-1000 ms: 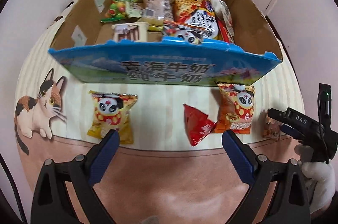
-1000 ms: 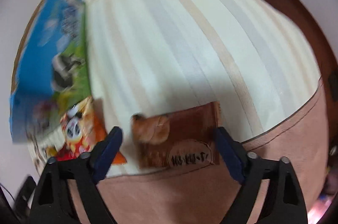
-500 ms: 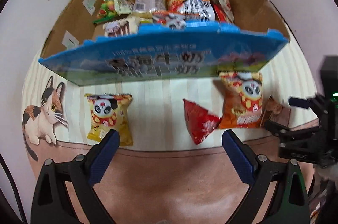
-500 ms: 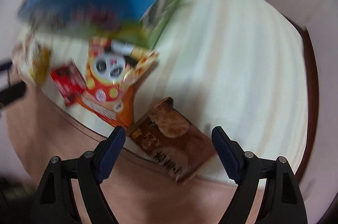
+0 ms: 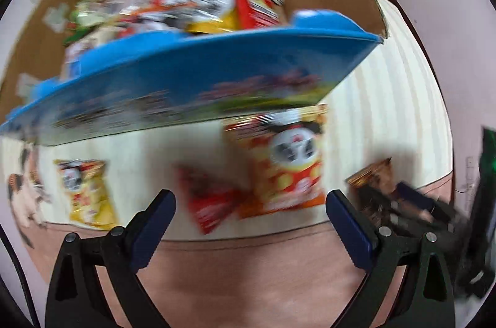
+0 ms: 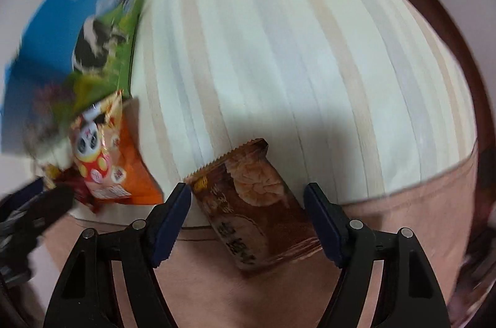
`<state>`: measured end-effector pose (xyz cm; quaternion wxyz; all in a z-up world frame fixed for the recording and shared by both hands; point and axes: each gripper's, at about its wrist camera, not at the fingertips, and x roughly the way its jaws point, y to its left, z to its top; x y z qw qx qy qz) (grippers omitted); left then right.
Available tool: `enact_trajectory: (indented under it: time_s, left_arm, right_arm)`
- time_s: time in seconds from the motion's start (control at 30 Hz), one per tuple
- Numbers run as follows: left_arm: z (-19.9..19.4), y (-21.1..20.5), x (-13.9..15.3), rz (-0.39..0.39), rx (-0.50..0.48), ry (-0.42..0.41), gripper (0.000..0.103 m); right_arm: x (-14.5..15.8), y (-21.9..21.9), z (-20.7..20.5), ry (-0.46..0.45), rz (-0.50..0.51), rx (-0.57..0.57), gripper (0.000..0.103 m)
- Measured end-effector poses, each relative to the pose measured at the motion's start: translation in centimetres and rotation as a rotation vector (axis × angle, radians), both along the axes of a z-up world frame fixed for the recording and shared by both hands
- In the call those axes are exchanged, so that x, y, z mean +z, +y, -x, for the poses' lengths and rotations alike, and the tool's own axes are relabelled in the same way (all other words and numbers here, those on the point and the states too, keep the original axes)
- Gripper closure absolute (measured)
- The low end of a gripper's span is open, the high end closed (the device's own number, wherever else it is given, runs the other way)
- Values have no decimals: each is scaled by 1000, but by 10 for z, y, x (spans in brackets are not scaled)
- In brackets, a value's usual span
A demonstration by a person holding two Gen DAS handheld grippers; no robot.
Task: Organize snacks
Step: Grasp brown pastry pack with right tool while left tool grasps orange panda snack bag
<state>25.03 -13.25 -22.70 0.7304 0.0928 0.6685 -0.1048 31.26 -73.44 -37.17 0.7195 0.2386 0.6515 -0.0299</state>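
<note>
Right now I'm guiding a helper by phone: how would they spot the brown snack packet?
Find the blue cardboard box on the striped cloth. Right of the orange panda bag, at the cloth's edge, lies the brown packet: the only brown wrapper, picturing a pastry.

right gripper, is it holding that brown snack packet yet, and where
Not yet. The right gripper straddles the brown packet across its width; its jaws have just been closing, but gaps show beside both pads.

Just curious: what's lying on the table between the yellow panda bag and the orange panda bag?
A red triangular snack packet, shown in the left wrist view.
</note>
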Motion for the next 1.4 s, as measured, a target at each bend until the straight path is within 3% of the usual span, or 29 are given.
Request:
enact_trajectory:
  time_s: [0.1,0.17,0.3,0.33,0.47,0.63,0.67,0.8,1.0,1.17,1.27,1.4]
  left_arm:
    - [-13,-18,-10,-21,-15,0,4]
    - [-21,-28,-13,-11,-31,0,5]
    - [-21,-39,-15,7,-74,5,47]
    - [-20,-39,-17,14,-83,14,48]
    - [-4,-29,-22,7,-109,21,48]
    - [30,5,-27,-30,-135,41,48]
    - [38,17,-29,-34,-130,54,48]
    - [65,58,-33,-47,-87,89,48]
    - [80,97,-35,-35,-16,114,48]
    - [86,121,-44,33,-21,156,44]
    - [86,126,-51,94,-14,196,44]
    - [88,132,-61,107,-49,226,42]
  right_arm:
    - [2,-16,11,-8,-43,-31,25]
    - [6,-27,18,-11,-9,-19,25]
    - [18,-36,21,-30,13,25,25]
    - [24,-36,21,-36,23,47,25]
    - [42,-9,16,-53,91,196,25]
    - [25,27,5,19,174,349,25]
    - [21,30,5,28,177,351,25]
    - [16,43,12,36,220,350,42]
    - [19,62,62,72,165,357,42]
    - [20,70,99,129,73,316,42]
    - [22,71,107,150,38,295,36]
    - [18,63,105,160,7,268,32]
